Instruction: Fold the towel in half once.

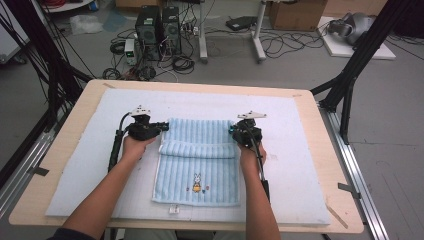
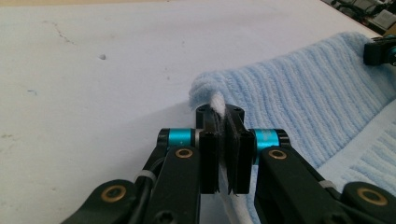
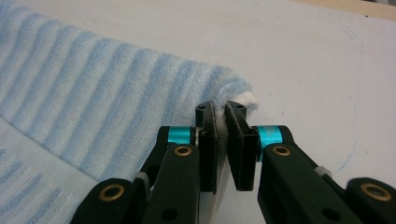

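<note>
The person's forearms enter from the near edge of the tabletop, cut off at the bottom of the high view, and partly cover the cables trailing from the grippers. Nearest them on the white pad lies the light blue towel, its small rabbit motif close to the near hem (a tiny white tag sits just past that hem, too small to read). The towel's long axis runs from the near edge toward the far edge, and its far part is lifted and doubled toward the person, hiding what lies beneath the fold. The left gripper has its jaws pressed together on the towel's far left corner; in the left gripper view a white hem sticks up between the pads. The right gripper pinches the far right corner likewise, cloth wedged between its jaws. Bare pad stretches wide to the left, right and far side of the towel; the near hem lies close to the pad's near edge.
</note>
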A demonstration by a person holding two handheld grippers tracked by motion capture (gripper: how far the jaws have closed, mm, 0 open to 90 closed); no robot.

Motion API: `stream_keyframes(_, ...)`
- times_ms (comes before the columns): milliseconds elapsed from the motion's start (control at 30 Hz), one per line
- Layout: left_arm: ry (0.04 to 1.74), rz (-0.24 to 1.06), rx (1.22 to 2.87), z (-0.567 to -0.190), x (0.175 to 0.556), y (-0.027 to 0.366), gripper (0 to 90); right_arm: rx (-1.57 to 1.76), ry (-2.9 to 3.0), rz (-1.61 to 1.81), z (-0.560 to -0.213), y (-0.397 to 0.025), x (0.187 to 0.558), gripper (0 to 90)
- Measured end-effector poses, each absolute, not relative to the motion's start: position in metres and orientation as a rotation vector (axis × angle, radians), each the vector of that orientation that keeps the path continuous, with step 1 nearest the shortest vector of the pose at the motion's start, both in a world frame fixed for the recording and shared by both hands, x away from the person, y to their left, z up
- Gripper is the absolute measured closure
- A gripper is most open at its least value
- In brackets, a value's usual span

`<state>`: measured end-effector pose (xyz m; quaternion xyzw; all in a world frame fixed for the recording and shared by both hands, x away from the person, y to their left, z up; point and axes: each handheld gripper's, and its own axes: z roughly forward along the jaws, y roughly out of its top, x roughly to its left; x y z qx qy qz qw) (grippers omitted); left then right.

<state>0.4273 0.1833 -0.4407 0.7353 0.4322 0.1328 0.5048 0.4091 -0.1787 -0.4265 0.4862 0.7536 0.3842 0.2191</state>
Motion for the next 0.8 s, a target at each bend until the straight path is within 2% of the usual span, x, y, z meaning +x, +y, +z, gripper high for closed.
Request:
stream_keyframes(67, 1.046, 0.331, 1.767, -0.441, 0.428, 0.182, 84.1, 1.346, 2.090, 1.051, -0.430, -0.178, 0.411, 83.6)
stream_keyframes(100, 1.055, 0.337, 1.770, -0.441, 0.428, 0.183, 80.9, 1.350, 2.089, 1.051, -0.431, -0.178, 0.412, 81.9)
stream_keyframes(133, 1.082, 0.343, 1.761, -0.441, 0.428, 0.184, 73.9, 1.364, 2.085, 1.050, -0.432, -0.178, 0.412, 77.4)
stream_keyframes(167, 1.109, 0.332, 1.752, -0.441, 0.429, 0.186, 64.4, 1.379, 2.075, 1.045, -0.433, -0.179, 0.413, 69.1)
stream_keyframes(200, 1.122, 0.311, 1.748, -0.441, 0.429, 0.188, 58.9, 1.393, 2.065, 1.050, -0.433, -0.181, 0.412, 63.7)
stream_keyframes(233, 1.122, 0.304, 1.755, -0.440, 0.428, 0.190, 57.2, 1.413, 2.060, 1.069, -0.432, -0.183, 0.412, 60.2)
stream_keyframes(300, 1.106, 0.306, 1.771, -0.438, 0.425, 0.191, 55.3, 1.421, 2.063, 1.078, -0.431, -0.188, 0.411, 56.2)
stream_keyframes(533, 1.041, 0.244, 1.815, -0.432, 0.414, 0.186, 53.7, 1.447, 2.075, 1.135, -0.428, -0.195, 0.402, 52.0)
stream_keyframes(633, 1.007, 0.260, 1.838, -0.436, 0.403, 0.182, 53.6, 1.433, 2.111, 1.161, -0.425, -0.197, 0.398, 48.8)
stream_keyframes(800, 0.992, 0.243, 1.905, -0.440, 0.396, 0.176, 52.7, 1.383, 2.142, 1.187, -0.420, -0.199, 0.386, 48.8)
